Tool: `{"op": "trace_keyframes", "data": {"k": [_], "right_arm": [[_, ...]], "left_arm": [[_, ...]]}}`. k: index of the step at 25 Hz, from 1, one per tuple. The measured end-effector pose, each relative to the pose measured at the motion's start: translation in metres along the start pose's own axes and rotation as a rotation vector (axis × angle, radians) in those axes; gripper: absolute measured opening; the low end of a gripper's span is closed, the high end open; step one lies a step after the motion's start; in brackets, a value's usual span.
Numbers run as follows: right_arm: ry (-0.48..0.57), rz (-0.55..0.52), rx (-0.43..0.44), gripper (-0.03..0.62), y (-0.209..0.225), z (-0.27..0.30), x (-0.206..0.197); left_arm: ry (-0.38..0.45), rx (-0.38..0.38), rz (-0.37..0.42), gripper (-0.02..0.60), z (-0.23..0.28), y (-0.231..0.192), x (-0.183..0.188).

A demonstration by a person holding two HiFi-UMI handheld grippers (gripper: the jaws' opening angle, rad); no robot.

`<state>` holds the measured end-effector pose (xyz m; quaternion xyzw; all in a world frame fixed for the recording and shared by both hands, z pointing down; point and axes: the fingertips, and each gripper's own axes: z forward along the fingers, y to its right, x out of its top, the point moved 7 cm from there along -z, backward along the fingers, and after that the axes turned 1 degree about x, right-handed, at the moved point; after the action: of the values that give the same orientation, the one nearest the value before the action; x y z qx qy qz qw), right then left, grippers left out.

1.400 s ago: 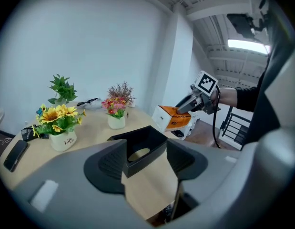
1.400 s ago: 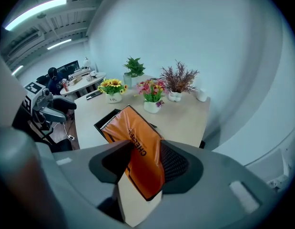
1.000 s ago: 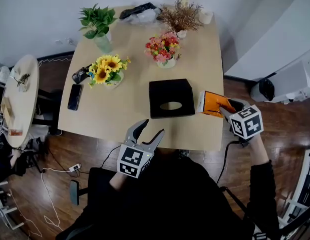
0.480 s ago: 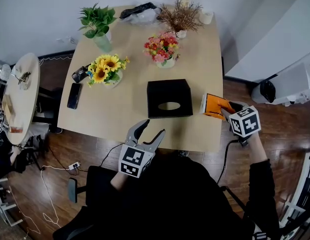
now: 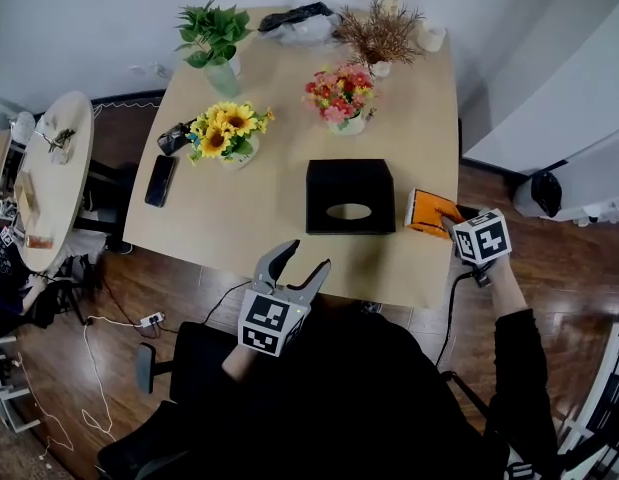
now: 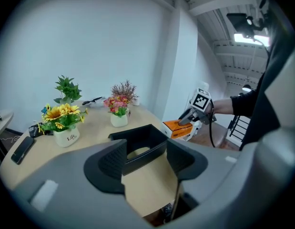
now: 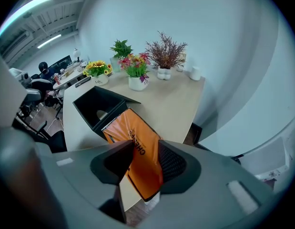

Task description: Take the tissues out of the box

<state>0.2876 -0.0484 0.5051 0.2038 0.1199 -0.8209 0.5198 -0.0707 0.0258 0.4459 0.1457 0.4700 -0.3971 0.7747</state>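
The black tissue box (image 5: 349,196) lies flat on the wooden table (image 5: 269,218), its oval slot facing up; it also shows in the left gripper view (image 6: 137,142) and the right gripper view (image 7: 97,109). Right of the box, at the table's right edge, an orange tissue pack (image 5: 426,211) is tilted up, and my right gripper (image 5: 451,222) is shut on its near end (image 7: 137,147). My left gripper (image 5: 294,265) hovers open and empty over the table's front edge, pointing at the box (image 6: 145,163).
Further back on the table stand a sunflower pot (image 5: 229,136), a pink flower pot (image 5: 344,96), a green plant (image 5: 214,38) and a dried plant (image 5: 381,30). A phone (image 5: 160,180) lies at the left edge. A round side table (image 5: 51,183) stands to the left.
The right gripper keeps its hold on the orange pack and has drawn it slightly further right of the box. The head view has shifted a little. The left gripper has stayed put.
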Motion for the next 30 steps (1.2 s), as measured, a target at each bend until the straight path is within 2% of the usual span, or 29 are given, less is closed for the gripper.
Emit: {"op": "trace_keyframes", "data": {"k": [20, 24, 30], "right_arm": [[0.001, 0.016, 0.033, 0.166, 0.001, 0.045, -0.009], [0.012, 0.006, 0.069, 0.192, -0.002, 0.049, -0.008], [0.047, -0.001, 0.059, 0.231, 0.001, 0.050, -0.010]], "left_arm": [[-0.011, 0.041, -0.014, 0.247, -0.010, -0.002, -0.005], [-0.009, 0.049, -0.022, 0.247, -0.013, -0.003, -0.006], [-0.005, 0.053, -0.028, 0.247, -0.014, -0.005, -0.008]]}}
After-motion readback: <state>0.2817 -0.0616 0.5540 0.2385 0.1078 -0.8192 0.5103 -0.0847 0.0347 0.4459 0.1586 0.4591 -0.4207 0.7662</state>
